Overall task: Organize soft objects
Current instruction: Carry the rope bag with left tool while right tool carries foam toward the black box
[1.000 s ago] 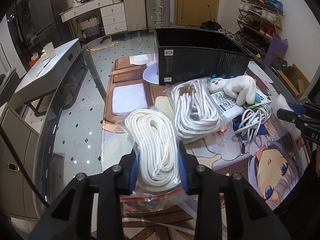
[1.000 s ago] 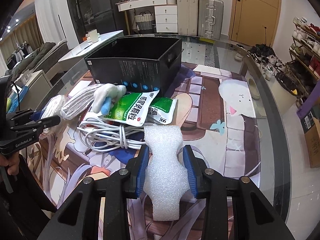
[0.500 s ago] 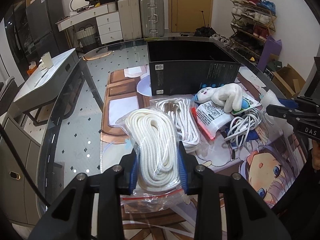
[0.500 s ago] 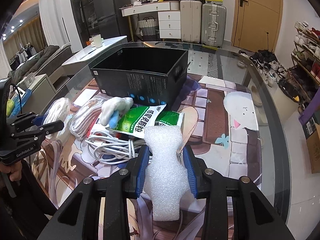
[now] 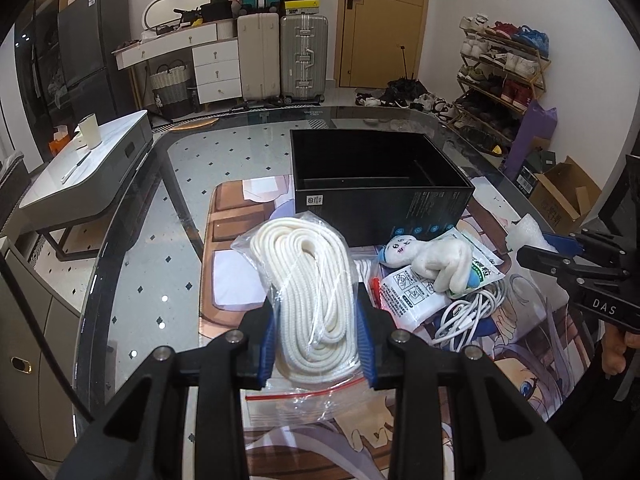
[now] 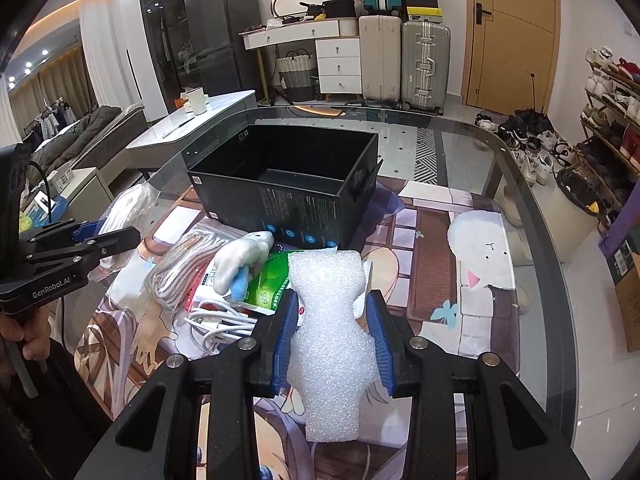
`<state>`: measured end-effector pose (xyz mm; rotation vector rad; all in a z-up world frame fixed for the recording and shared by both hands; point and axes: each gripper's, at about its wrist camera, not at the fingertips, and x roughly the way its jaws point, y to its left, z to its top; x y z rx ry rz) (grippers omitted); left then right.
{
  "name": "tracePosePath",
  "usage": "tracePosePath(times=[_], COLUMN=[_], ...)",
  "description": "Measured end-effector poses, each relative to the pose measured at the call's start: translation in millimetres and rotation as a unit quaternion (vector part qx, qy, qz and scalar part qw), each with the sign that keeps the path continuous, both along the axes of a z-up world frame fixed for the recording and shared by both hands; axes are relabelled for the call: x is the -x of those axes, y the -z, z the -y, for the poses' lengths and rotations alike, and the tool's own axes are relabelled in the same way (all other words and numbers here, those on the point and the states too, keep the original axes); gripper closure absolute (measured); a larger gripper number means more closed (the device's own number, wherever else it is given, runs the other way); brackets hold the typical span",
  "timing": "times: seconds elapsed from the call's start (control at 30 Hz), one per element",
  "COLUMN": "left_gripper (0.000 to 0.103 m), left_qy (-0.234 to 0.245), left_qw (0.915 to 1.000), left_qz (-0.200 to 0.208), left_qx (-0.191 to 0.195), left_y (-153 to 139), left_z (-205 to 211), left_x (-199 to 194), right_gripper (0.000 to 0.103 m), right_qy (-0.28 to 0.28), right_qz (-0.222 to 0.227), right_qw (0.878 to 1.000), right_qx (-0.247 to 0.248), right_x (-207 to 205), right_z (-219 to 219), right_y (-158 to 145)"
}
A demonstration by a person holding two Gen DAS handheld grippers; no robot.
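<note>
Both held things have come up off the worktop since a second ago: the bagged coil of white rope now hangs above the mat instead of lying beside the second rope bag, and the open black box sits lower in both views, its inside visible. Clamped on that bagged rope, the left gripper has its blue pads pressing the coil from both sides, with the bag's red-striped zip end drooping below the fingers. Likewise the right gripper is squeezed onto a white foam piece, which is pinched in at its waist and stands upright between the pads. On the printed mat, just in front of the box, lie the second rope bag, a small white plush toy resting on a green-and-white packet, and a bundled white cable partly under them. In the right wrist view a hand grips the left tool's handle at the left edge.
</note>
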<state>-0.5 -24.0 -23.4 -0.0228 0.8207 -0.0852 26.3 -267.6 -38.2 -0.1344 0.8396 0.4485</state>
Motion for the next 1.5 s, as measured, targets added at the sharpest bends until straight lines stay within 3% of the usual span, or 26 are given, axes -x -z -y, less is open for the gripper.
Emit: tracePosePath(times=[0.83,1.5], left_gripper=[0.072,0.072], left_qy=[0.016,0.031], left_qw=[0.9998,0.9994], left_qz=[0.000,-0.004], left_qx=[0.008,0.011], left_y=[-13.1,-26.8], left_z=[4.8,9.4], left_x=[-36.6,-67.0], right_gripper=[0.067,0.067], right_qy=[-0.012,-0.024], right_qz=[0.017,0.004], right_qw=[1.000,1.000], right_qx=[-0.007,-0.002], right_x=[-40.8,-73.9], right_z=[-13.4,-28.8], right_y=[-30.6,-37.8])
